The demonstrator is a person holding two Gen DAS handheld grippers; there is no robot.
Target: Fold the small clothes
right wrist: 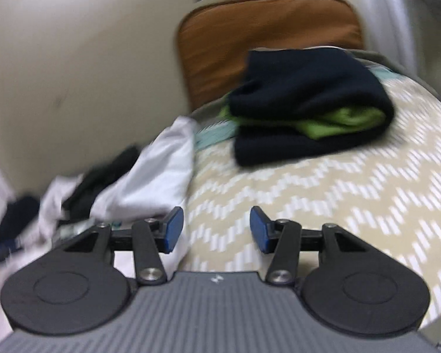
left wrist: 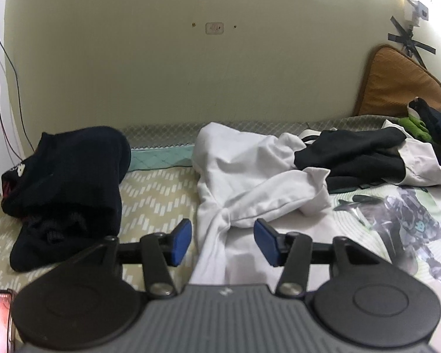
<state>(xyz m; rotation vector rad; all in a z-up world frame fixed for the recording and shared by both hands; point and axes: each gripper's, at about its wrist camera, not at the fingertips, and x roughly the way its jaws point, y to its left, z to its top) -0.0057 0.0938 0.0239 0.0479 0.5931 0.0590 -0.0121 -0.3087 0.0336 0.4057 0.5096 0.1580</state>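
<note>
The left tool (left wrist: 222,241) hangs low over the bed (left wrist: 158,194), its blue pads (left wrist: 181,241) spread wide apart with nothing between them. Just beyond the gap lies a crumpled white garment (left wrist: 250,182), bunched and twisted near its lower end, spreading across the middle of the bed. To its left sits a dark navy pile (left wrist: 70,188) of clothes, rumpled, apart from the white cloth with a strip of patterned cover between them. To the right, a black garment (left wrist: 355,153) lies on top of more white fabric, and beyond that a bit of green cloth (left wrist: 414,123) shows near an orange-brown cushion (left wrist: 397,88) leaning against the wall (left wrist: 161,58).

The right tool (right wrist: 216,229) is also wide open and holds nothing — its view is blurred. Ahead of it, on the zigzag cover of the bed (right wrist: 338,194), rests a folded stack (right wrist: 305,103): dark navy layers with a green layer (right wrist: 344,120) sandwiched between them. The cushion (right wrist: 250,38) stands behind the stack. To the left lies the white garment (right wrist: 150,176), with dark cloth mixed in further left — too smeared to tell apart.
</note>
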